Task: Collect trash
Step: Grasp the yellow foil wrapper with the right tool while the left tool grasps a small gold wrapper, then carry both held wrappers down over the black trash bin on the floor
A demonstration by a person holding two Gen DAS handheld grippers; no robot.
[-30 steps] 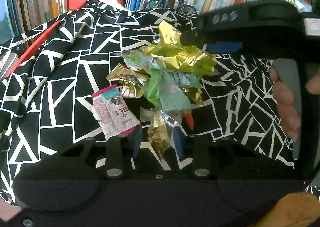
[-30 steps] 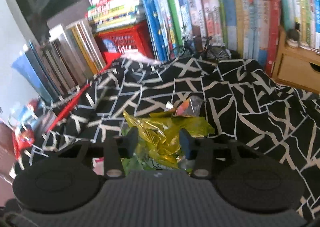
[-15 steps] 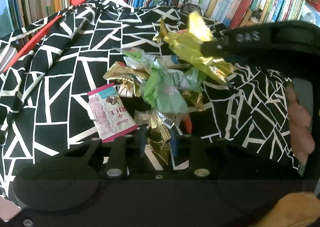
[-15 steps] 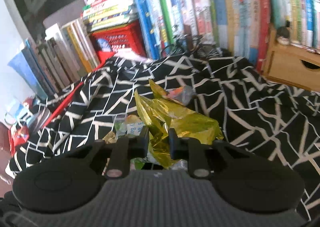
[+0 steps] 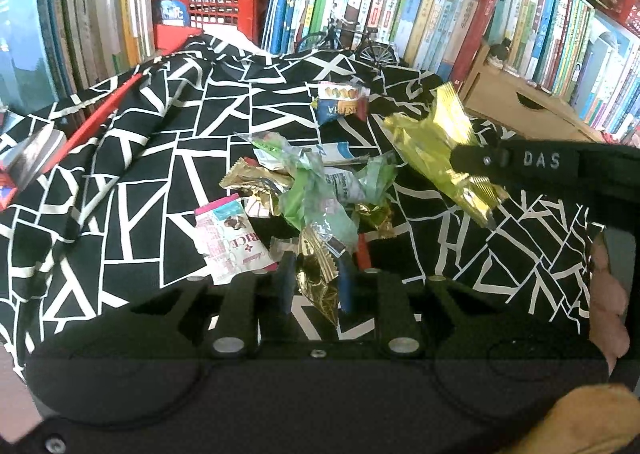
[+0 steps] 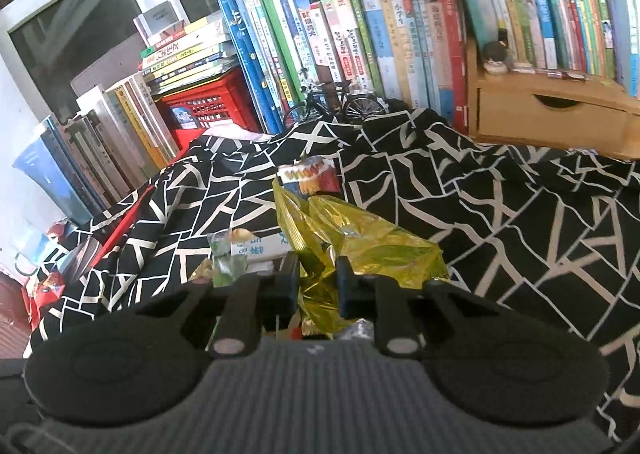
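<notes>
A heap of wrappers lies on the black-and-white cloth (image 5: 152, 158): a green wrapper (image 5: 316, 198), a pink-and-white packet (image 5: 230, 242), a gold candy wrapper (image 5: 252, 178), and farther back a blue snack packet (image 5: 340, 102). My left gripper (image 5: 315, 282) is at the heap's near edge, shut on a small gold wrapper (image 5: 318, 286). My right gripper (image 6: 317, 282) is shut on a large yellow-gold foil bag (image 6: 368, 246). In the left wrist view this bag (image 5: 436, 146) hangs above the cloth, right of the heap, from the right gripper (image 5: 464, 160). A hand (image 5: 608, 294) holds that tool.
Rows of books (image 6: 360, 34) line the back and left. A red crate (image 5: 212, 6) and a model bicycle (image 5: 352, 42) stand behind the cloth. A wooden drawer box (image 6: 552, 114) is at the back right. Loose items (image 5: 28, 158) lie at the left edge.
The right gripper shut on the large gold bag and lifted it off the heap, up and to the right. The left fingers drew closer around the small gold wrapper.
</notes>
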